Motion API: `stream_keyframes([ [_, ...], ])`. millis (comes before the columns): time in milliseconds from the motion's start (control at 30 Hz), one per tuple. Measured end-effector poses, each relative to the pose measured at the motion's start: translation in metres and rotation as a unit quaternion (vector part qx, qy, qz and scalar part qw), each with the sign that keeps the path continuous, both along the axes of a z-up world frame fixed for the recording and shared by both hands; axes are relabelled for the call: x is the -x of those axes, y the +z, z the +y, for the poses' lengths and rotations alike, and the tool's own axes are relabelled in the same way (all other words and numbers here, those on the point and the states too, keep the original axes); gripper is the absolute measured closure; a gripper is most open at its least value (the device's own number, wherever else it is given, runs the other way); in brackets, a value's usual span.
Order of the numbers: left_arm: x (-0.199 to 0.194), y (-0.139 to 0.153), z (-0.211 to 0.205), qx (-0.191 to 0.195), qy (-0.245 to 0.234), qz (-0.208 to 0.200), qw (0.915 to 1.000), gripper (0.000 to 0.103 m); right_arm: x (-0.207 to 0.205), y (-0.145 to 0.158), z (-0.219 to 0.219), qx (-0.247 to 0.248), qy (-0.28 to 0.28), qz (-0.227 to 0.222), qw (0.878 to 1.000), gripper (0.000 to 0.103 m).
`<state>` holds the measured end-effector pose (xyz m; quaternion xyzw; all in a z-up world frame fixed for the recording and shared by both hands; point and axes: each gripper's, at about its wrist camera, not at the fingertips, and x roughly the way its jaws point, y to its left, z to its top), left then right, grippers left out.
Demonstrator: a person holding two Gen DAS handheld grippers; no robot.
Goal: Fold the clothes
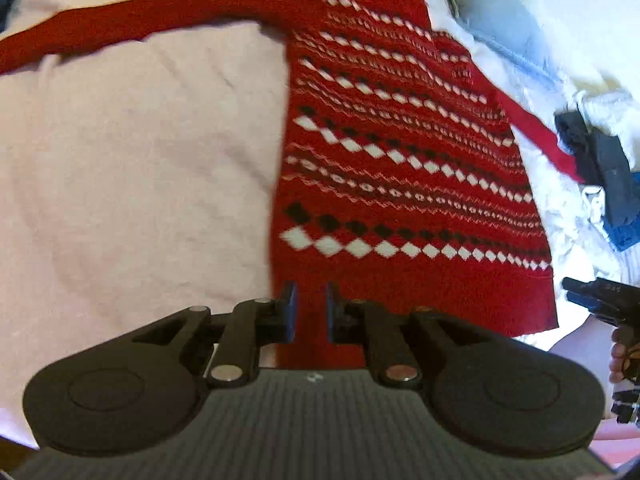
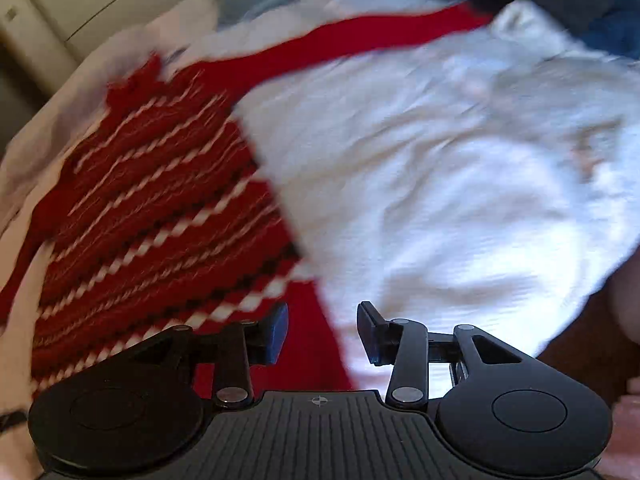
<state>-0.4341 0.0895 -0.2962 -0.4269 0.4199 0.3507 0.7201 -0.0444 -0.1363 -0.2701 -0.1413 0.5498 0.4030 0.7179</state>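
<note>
Pale bedsheet (image 1: pixel 120 160): sweater (image 1: pixel 400 160) flat, hem nearest; left tool (image 1: pixel 311 312) narrowly parted over hem, right tool (image 2: pixel 322 332) released at its edge.

Left gripper (image 1: pixel 311 312) tipped down over the hem of the red patterned sweater (image 1: pixel 400 160), jaws a narrow gap apart with red knit showing between them. Sweater lies flat on the pale pink sheet (image 1: pixel 140 160), one sleeve (image 1: pixel 140 20) stretched left. Right gripper (image 1: pixel 592 300) peeks in at the right edge

Bare pink sheet (image 1: pixel 132 152) beside sweater (image 1: pixel 400 152)
</note>
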Motion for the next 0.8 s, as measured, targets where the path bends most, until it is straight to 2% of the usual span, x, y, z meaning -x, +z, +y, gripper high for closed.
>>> stream_keyframes([
  [33,-0.013,-0.010,0.000,0.019,-0.006,0.029,0.9994,0.094,-0.001,-0.007,0.003,0.016,0.008,0.008,1.000,0.061],
  [67,-0.023,-0.011,0.000,0.020,-0.009,0.047,0.9987,0.094,-0.005,-0.011,0.004,0.030,0.007,0.011,0.999,0.061],
  [133,-0.037,0.004,-0.001,-0.004,-0.014,0.028,0.9995,0.093,-0.017,-0.013,0.004,0.039,-0.002,0.018,0.999,0.061],
  [233,-0.061,0.019,0.009,-0.022,-0.004,0.014,0.9996,0.093,-0.071,0.005,-0.004,-0.033,-0.058,0.027,0.997,0.061],
  [333,-0.090,0.019,0.033,-0.014,0.048,-0.001,0.9987,0.093,-0.149,0.008,0.004,-0.079,-0.116,0.038,0.989,0.061],
  [500,-0.144,0.011,0.065,0.001,0.117,-0.028,0.9928,0.093,-0.286,-0.001,0.020,-0.165,-0.212,0.070,0.961,0.061],
  [600,-0.171,0.004,0.074,0.007,0.118,-0.016,0.9929,0.093,-0.350,-0.015,0.038,-0.207,-0.263,0.080,0.939,0.061],
  [700,-0.191,0.001,0.081,0.007,0.112,0.001,0.9936,0.093,-0.395,-0.034,0.058,-0.217,-0.304,0.088,0.923,0.061],
  [800,-0.195,0.000,0.087,0.005,0.118,0.013,0.9929,0.093,-0.420,-0.059,0.082,-0.210,-0.334,0.098,0.914,0.061],
])
